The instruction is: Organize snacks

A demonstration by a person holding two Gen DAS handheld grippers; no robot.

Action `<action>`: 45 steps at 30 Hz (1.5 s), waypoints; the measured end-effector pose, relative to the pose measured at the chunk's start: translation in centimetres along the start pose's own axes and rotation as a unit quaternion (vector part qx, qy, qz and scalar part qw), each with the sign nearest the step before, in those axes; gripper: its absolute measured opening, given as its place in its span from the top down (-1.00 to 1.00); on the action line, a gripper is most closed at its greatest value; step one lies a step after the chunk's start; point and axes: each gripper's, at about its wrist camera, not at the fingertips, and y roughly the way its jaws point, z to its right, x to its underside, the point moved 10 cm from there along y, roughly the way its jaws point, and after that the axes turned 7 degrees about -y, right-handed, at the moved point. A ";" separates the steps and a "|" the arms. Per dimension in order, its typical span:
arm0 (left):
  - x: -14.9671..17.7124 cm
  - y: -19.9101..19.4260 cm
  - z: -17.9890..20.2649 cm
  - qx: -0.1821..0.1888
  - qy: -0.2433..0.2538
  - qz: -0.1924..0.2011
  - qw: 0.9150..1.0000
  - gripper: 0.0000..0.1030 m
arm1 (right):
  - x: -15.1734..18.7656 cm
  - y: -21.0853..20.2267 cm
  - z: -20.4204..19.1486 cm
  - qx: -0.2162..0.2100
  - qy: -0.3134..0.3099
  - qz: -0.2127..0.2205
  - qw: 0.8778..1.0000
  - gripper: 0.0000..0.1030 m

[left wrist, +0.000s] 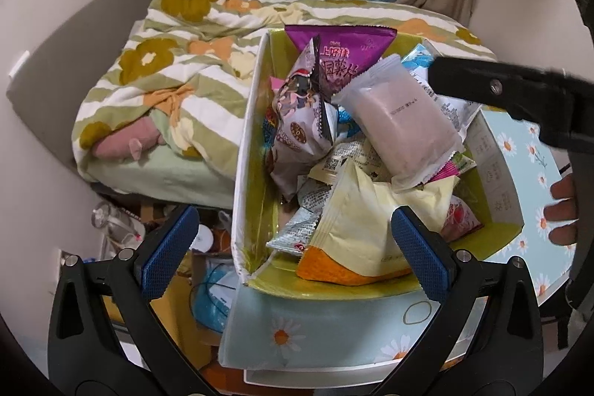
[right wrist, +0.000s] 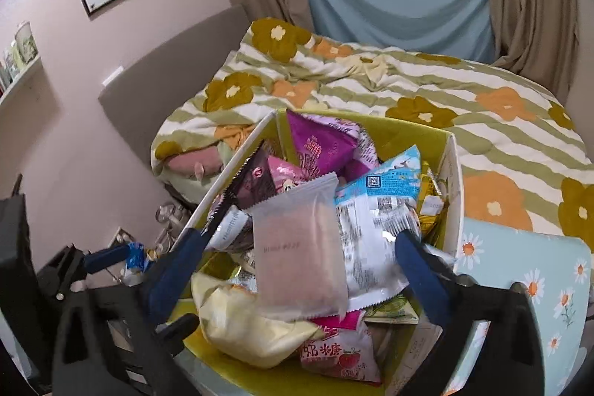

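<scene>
A cardboard box with a yellow-green inside holds several snack packets; it also shows in the right wrist view. On top lies a frosted pinkish packet, also in the right wrist view. A purple packet, a grey cartoon packet and a pale yellow packet lie around it. My left gripper is open and empty over the box's near corner. My right gripper is open above the frosted packet, not gripping it. Its black arm crosses the left view.
The box stands on a light blue daisy-print table, also in the right wrist view. A bed with a floral striped quilt lies behind. Clutter sits on the floor left of the table.
</scene>
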 end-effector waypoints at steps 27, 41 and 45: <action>0.4 -17.5 9.5 0.030 0.002 0.137 0.990 -1.00 | 6.1 -22.8 5.0 0.149 0.045 0.077 0.985 -1.00; 2.2 -21.0 12.6 0.050 0.016 0.175 0.983 -1.00 | 11.1 -28.5 7.7 0.263 0.050 0.083 0.960 -0.99; 2.5 -21.1 12.9 0.052 0.018 0.176 0.983 -1.00 | 11.8 -28.7 8.2 0.265 0.064 0.080 0.959 -0.99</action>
